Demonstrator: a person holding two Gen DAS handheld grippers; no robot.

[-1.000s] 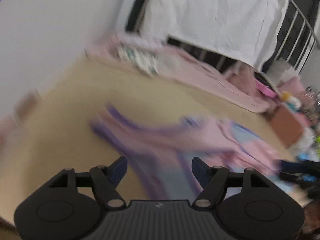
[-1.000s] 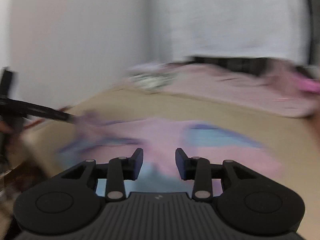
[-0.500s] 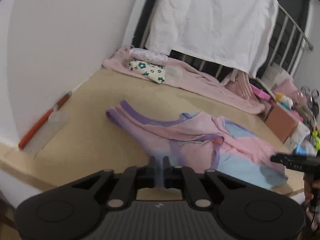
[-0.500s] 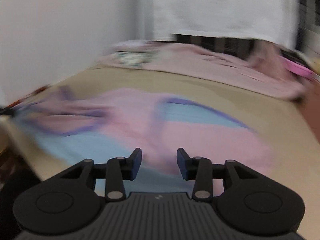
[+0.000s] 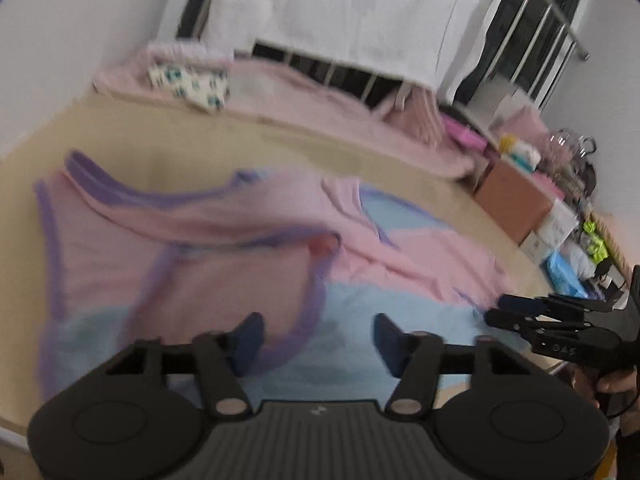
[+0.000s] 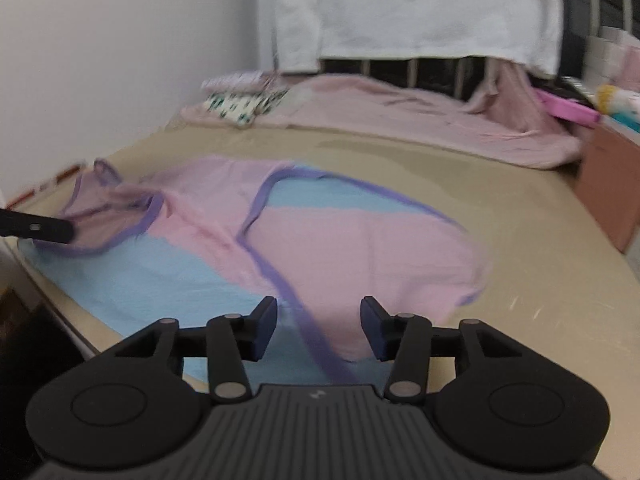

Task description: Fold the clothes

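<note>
A pink and light-blue garment with purple trim (image 5: 248,248) lies spread and wrinkled on the tan surface (image 5: 132,136); it also shows in the right wrist view (image 6: 320,240). My left gripper (image 5: 316,344) is open and empty just above the garment's near blue part. My right gripper (image 6: 318,330) is open and empty over the garment's near edge and purple trim. The right gripper also shows at the right edge of the left wrist view (image 5: 560,320). A dark finger of the left gripper (image 6: 36,228) shows at the left edge of the right wrist view.
A folded patterned cloth (image 5: 188,84) and a long pink blanket (image 5: 340,108) lie at the far side below a white sheet on a railing (image 5: 360,12). A brown box (image 5: 516,200) and clutter stand at the right. A white wall (image 6: 100,40) is on the left.
My left gripper was shut on the garment's near edge half a second ago and has since opened and let it go. The garment now lies more spread out. My right gripper stays open.
</note>
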